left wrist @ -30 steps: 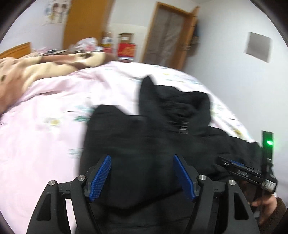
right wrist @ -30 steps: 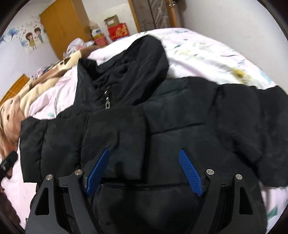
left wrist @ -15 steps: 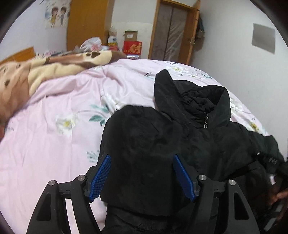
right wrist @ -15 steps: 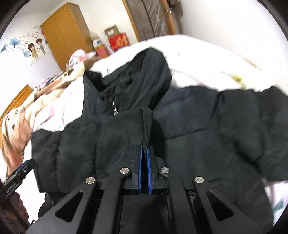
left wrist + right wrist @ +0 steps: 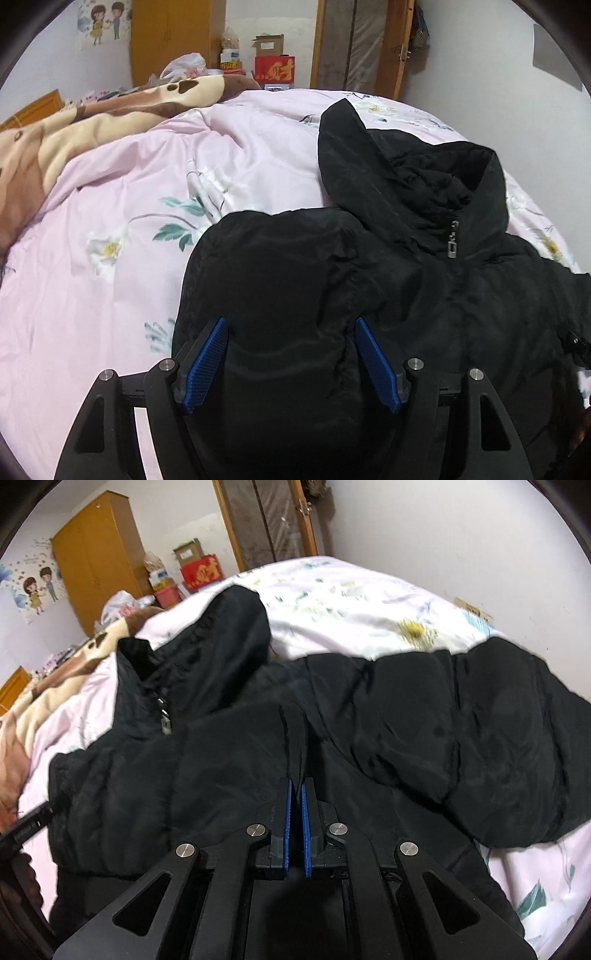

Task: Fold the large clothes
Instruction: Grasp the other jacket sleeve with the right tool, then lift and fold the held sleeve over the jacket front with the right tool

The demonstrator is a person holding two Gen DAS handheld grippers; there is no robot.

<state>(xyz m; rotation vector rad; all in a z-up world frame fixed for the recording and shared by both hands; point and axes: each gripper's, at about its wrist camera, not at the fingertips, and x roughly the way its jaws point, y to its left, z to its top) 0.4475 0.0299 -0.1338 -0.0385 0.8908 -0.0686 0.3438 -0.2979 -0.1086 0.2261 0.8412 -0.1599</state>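
Open left claw over black jacket

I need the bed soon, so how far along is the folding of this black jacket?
Early stage. Done: the black jacket lies zipped on the pink bedspread, one sleeve folded across its front. In hand: the right hand-held gripper pinches a fabric ridge; the left hand-held gripper is open. Left: the other sleeve and hood remain spread.

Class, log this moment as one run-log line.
right gripper: shut on black jacket fold | left gripper: open over sleeve | surface: pink quilt
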